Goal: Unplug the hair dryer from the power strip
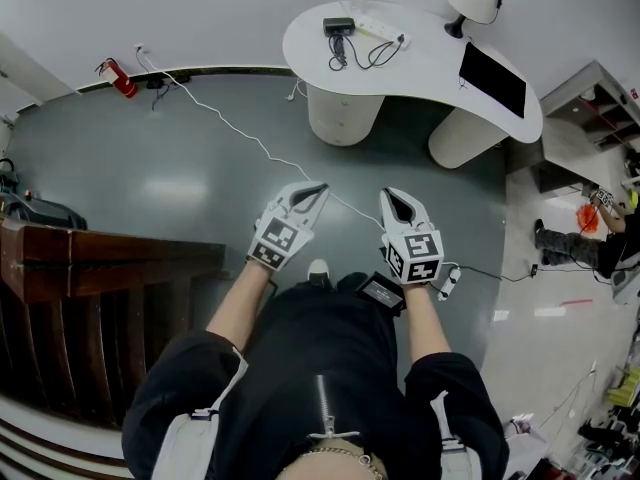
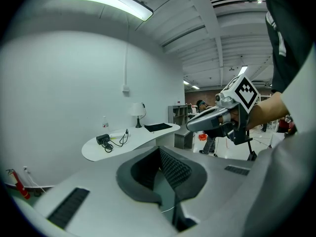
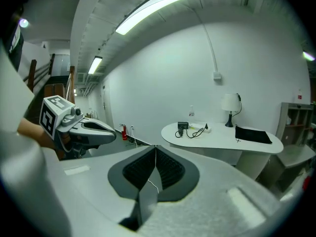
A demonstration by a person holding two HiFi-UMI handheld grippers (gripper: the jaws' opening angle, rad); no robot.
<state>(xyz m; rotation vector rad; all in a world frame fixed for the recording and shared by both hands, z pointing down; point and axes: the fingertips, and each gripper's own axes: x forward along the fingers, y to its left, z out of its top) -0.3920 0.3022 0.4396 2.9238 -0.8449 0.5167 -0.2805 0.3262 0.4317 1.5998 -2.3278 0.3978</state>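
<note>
Both my left gripper (image 1: 316, 188) and right gripper (image 1: 390, 196) are closed tight with nothing in them, side by side. The hair dryer (image 1: 339, 26) sits well ahead on the white tabletop (image 1: 300, 53), beside the power strip (image 1: 385, 33). There's open floor (image 1: 180, 168) in between, with only a white cable (image 1: 240, 128) crossing it.

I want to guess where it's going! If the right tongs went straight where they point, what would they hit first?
Probably the grey floor: the right tongs tip slightly downward, with open space ahead. The white desk stands farther along that line, though depth is unclear.
</note>
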